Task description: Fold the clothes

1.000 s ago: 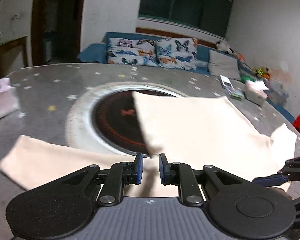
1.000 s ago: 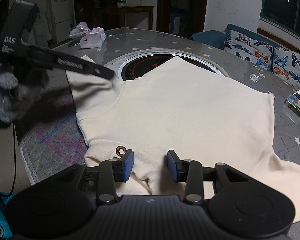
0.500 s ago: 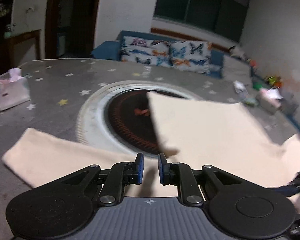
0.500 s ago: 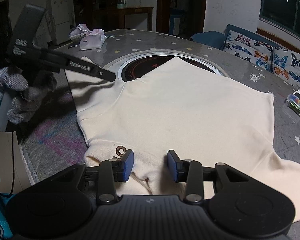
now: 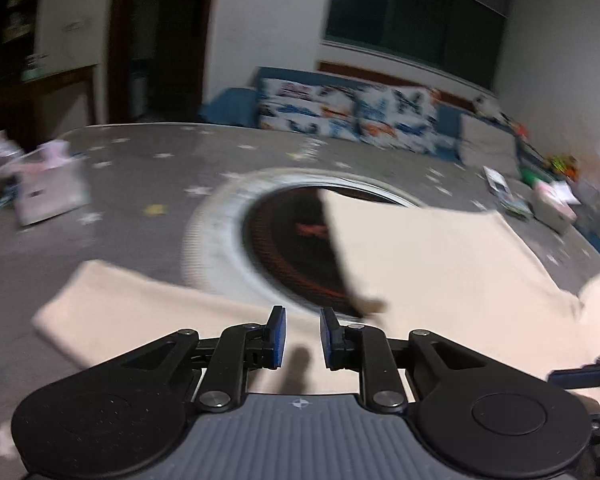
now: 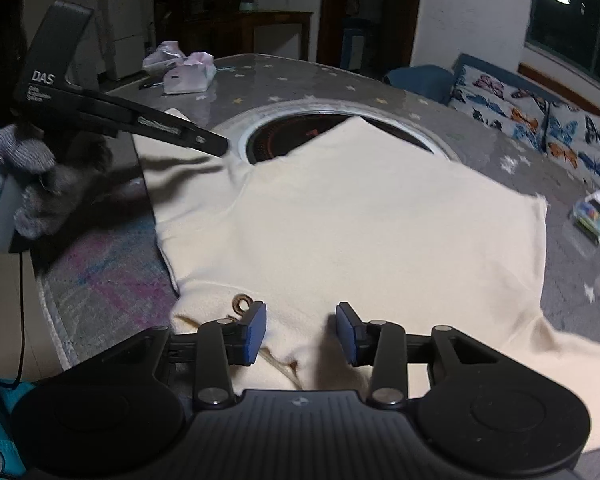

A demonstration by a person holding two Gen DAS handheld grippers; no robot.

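Your cream sweatshirt (image 6: 380, 220) lies spread across the grey star-print table (image 6: 300, 80), its hem reaching over the round cooker ring (image 5: 220, 232) set in the middle. The body lies flat, one hem corner turned up into a point over the ring. Beyond that, no fold has gone in that I can see, so you're at the very start.

Your right gripper (image 6: 300, 330) hangs over the neckline by the small brown loop mark (image 6: 242, 304), jaws apart. There's cloth bunched up between the blue pads, but the pads don't appear to press on it, so call that no grip.

Your left gripper (image 5: 302, 338) sits above the sleeve (image 5: 140, 308) that runs out flat to the side. Its jaws have just been opening a touch and stand only narrowly apart, with the cloth showing beneath the gap, not pinched in it. In the right wrist view its dark fingers reach over the shoulder seam, your gloved hand (image 6: 32, 184) behind them. The left view is smeared with motion, so finer detail there I can't give you.

What's left is nearly everything: both sleeves to bring in over the body, the far one trailing off at the lower right, then the body itself to double over. Tissue packs (image 6: 188, 74) and a small box (image 6: 594, 210) sit well clear of the cloth.
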